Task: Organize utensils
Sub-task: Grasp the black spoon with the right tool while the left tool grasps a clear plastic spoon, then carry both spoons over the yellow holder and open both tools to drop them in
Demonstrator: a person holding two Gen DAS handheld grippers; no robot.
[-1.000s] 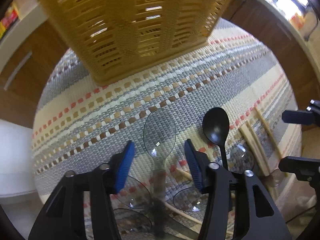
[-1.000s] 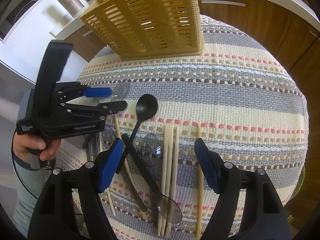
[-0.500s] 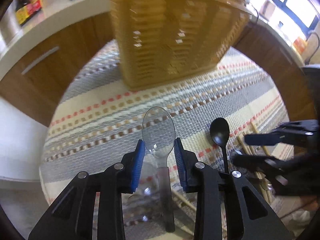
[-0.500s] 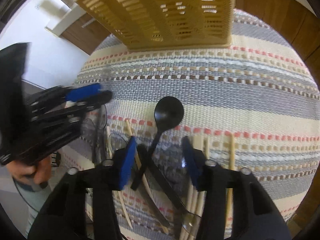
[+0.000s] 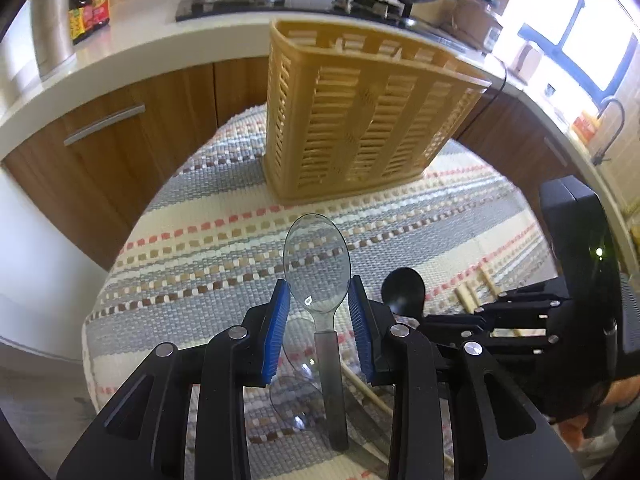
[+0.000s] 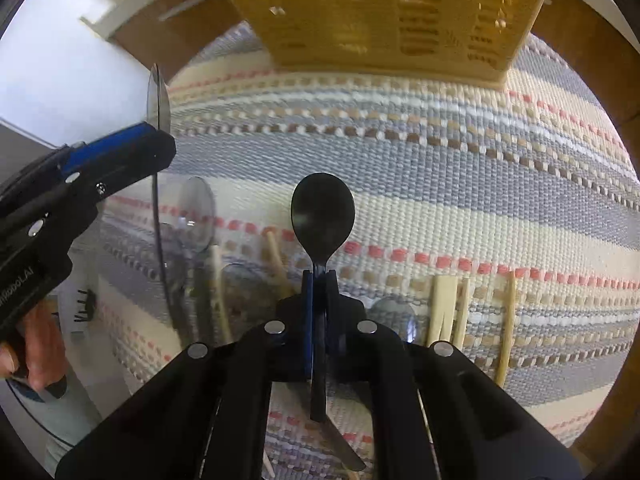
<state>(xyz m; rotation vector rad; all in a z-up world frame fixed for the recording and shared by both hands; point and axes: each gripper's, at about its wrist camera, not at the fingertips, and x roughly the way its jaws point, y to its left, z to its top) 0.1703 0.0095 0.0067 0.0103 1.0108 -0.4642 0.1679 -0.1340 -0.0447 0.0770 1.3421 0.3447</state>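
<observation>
Left wrist view shows the left hand-held gripper [image 5: 318, 320] partly closed, its blue pads against the edges of a clear plastic spoon [image 5: 318, 268], the bowl sticking out ahead toward 12 o'clock and the handle running back between the fingers. Beyond it at 12 o'clock stands the tan slatted plastic utensil basket [image 5: 360, 120] on the striped woven mat [image 5: 200, 248] that covers the desk. Right wrist view has the right hand-held gripper [image 6: 319, 280] pinched nearly shut on the neck of a black plastic spoon [image 6: 322, 216], bowl forward, with the basket again at 12 o'clock. Several wooden chopsticks [image 6: 444, 308] lie on the mat at 4 o'clock, and more clear spoons [image 6: 196, 216] at 9 o'clock. The likely trouble is the clear spoon: it is held only by its smooth curved rim, so it could pivot or slip out on tilting over the basket. With both spoons heading for the same basket, the two tools could also collide at its mouth.
</observation>
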